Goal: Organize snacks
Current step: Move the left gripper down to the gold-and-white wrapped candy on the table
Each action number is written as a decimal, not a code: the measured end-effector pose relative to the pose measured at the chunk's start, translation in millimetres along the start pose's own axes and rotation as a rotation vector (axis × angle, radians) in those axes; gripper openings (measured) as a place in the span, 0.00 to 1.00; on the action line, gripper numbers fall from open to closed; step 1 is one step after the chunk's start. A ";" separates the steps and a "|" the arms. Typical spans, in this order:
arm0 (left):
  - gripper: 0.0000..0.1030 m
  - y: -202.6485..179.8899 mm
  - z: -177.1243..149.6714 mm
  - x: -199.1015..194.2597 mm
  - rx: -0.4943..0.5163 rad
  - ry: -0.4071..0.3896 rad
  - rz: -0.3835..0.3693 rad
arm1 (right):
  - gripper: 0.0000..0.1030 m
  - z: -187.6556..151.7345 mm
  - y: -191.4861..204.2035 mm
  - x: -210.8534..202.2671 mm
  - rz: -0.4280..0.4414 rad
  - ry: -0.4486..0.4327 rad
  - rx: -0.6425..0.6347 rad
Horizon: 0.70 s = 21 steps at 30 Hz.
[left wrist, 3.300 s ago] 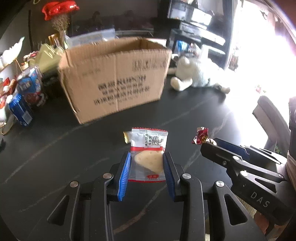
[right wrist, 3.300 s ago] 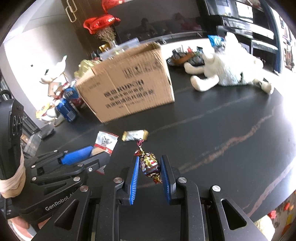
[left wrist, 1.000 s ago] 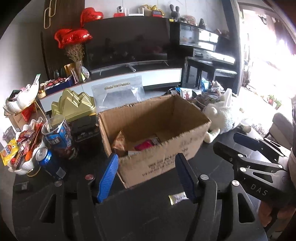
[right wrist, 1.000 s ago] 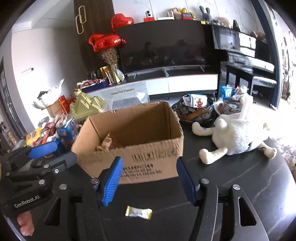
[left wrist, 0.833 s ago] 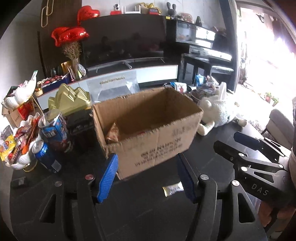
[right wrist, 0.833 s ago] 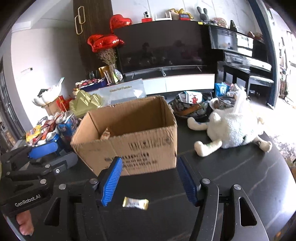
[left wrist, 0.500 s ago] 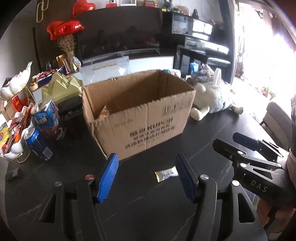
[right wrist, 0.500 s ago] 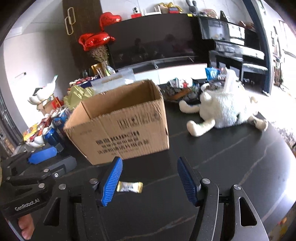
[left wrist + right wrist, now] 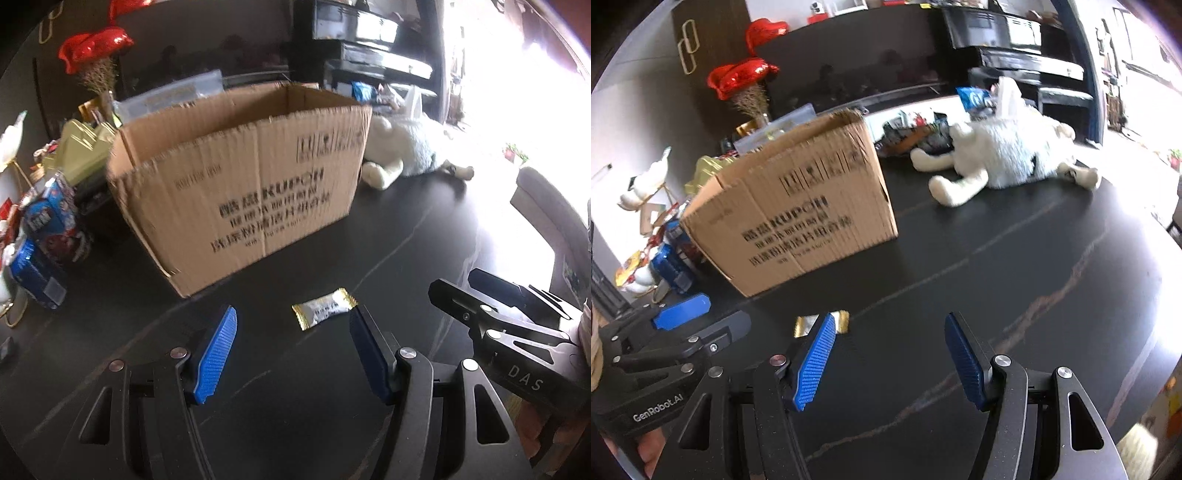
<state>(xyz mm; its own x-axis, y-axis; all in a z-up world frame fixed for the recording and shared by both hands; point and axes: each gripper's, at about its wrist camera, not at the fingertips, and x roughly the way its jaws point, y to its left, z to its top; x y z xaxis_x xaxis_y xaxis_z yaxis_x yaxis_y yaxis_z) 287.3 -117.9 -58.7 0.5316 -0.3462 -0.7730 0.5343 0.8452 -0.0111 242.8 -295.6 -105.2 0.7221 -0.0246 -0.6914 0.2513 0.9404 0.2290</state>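
Strong daylight from the right side blows out that edge. The cardboard box (image 9: pixel 240 177) print is motion-blurred. Fisheye bends the corners dark.

The cardboard box (image 9: pixel 251 192) ahead of the left hand-held gripper (image 9: pixel 293 354) bears "KUPOH" in dark print, over rows of Chinese characters too blurred to read. To its right, the right hand-held gripper (image 9: pixel 517 354) body reads "DAS". In the right wrist view, the left one's body reads "GenRobot.AI".
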 end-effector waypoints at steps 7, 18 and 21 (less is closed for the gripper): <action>0.60 -1.5 -5.5 23.9 0.100 0.031 -0.031 | 0.61 -12.6 1.9 17.2 -0.024 0.030 0.002; 0.60 -12.3 -3.3 55.6 0.234 0.050 -0.083 | 0.61 -21.6 -0.9 29.2 -0.049 0.047 0.007; 0.59 -15.1 -2.2 65.0 0.247 0.061 -0.095 | 0.61 -22.6 -1.1 31.6 -0.055 0.052 0.011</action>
<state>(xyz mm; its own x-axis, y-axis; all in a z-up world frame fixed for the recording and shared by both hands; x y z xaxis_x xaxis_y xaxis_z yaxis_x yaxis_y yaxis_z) 312.3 -152.2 -110.1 0.4346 -0.3881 -0.8127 0.7283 0.6823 0.0636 250.7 -289.7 -142.8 0.6728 -0.0581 -0.7375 0.2967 0.9344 0.1970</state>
